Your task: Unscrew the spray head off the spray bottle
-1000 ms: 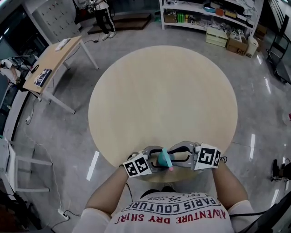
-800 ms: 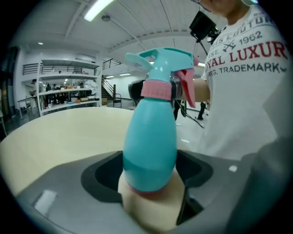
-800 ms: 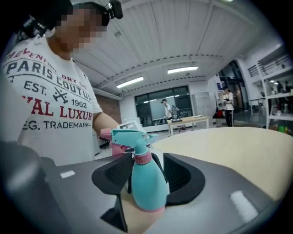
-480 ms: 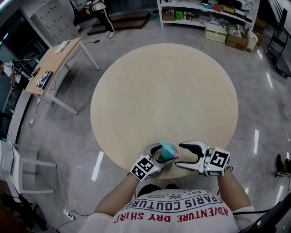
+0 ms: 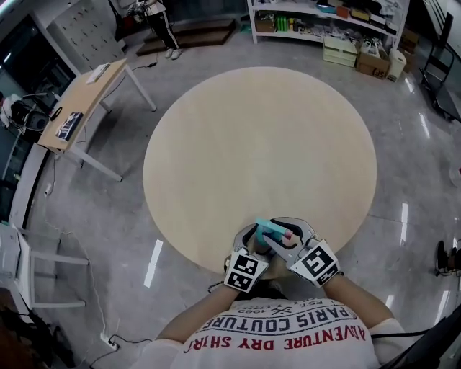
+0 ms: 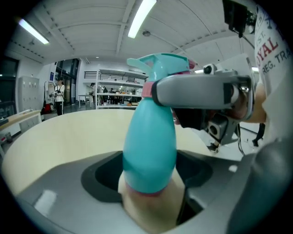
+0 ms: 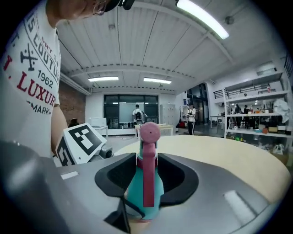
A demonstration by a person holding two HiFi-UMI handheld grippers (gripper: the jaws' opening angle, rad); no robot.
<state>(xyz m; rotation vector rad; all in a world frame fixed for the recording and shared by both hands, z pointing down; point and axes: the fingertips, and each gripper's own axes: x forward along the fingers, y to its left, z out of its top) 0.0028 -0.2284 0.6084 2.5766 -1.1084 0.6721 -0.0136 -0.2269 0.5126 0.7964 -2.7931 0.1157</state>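
Fingers (image 6: 59,192) of the left gripper (image 6: 153,160) are closed tight on the fat lower part of the teal plastic spray bottle (image 6: 151,137), so the bottle is held fast. Fingers (image 7: 68,183) of the right gripper (image 7: 147,162) have just been closing, and the teal spray head (image 6: 162,64) with its pink nozzle is now pinched between them at the pink ring (image 6: 147,89) on the neck. The bottle is kept between the two grippers, just over the near edge of the round pale wooden table (image 5: 259,144) and close to the person's white printed T-shirt (image 5: 281,331). A shiny grey floor (image 5: 108,216) is seen all around the table. A small wooden desk (image 5: 83,101) is set well apart at the far left, and white shelves (image 5: 331,21) full of things are lined up at the far wall.
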